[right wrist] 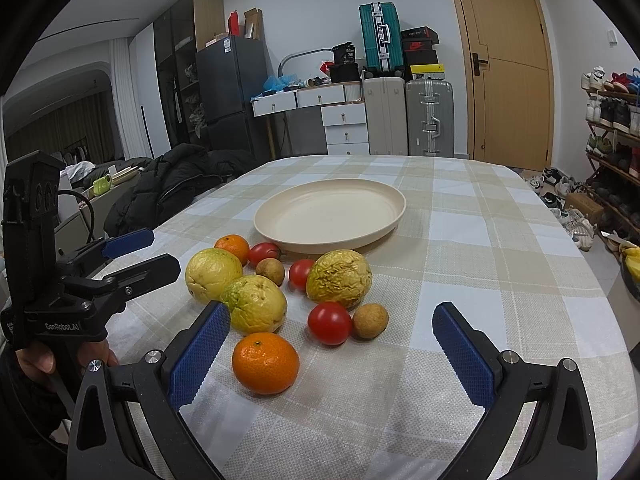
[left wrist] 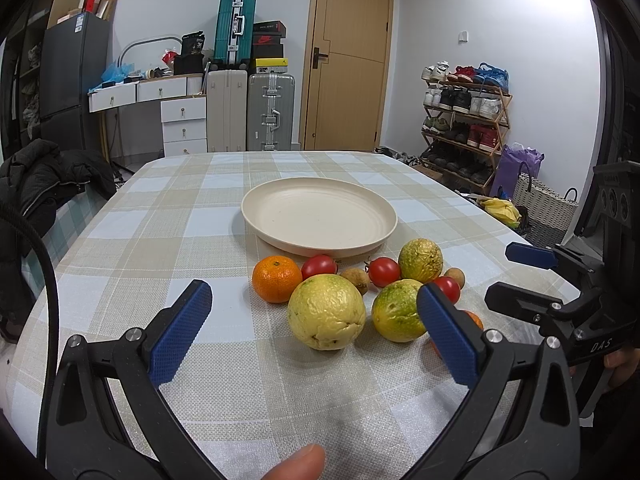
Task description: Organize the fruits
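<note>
Right wrist view: we hold the right hand-held gripper (right wrist: 332,344) spread wide above the checked tabletop (right wrist: 480,264), gripping nothing. Between its fingers lie a round orange mandarin (right wrist: 265,363), a red cherry tomato (right wrist: 329,323) and a small brown longan (right wrist: 370,321). Beyond them sits a round cream plate (right wrist: 330,214). Our left hand-held gripper (left wrist: 314,330) also gapes wide, a wrinkled yellow passion fruit (left wrist: 326,317) just ahead.

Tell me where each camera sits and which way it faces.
Left wrist: on the left hand-held gripper, low over the table, facing the fruit and plate; a thumb tip shows.
Right wrist: on the right hand-held gripper, facing the same fruit; the left hand shows.
Shared: plate, fruit, door.
</note>
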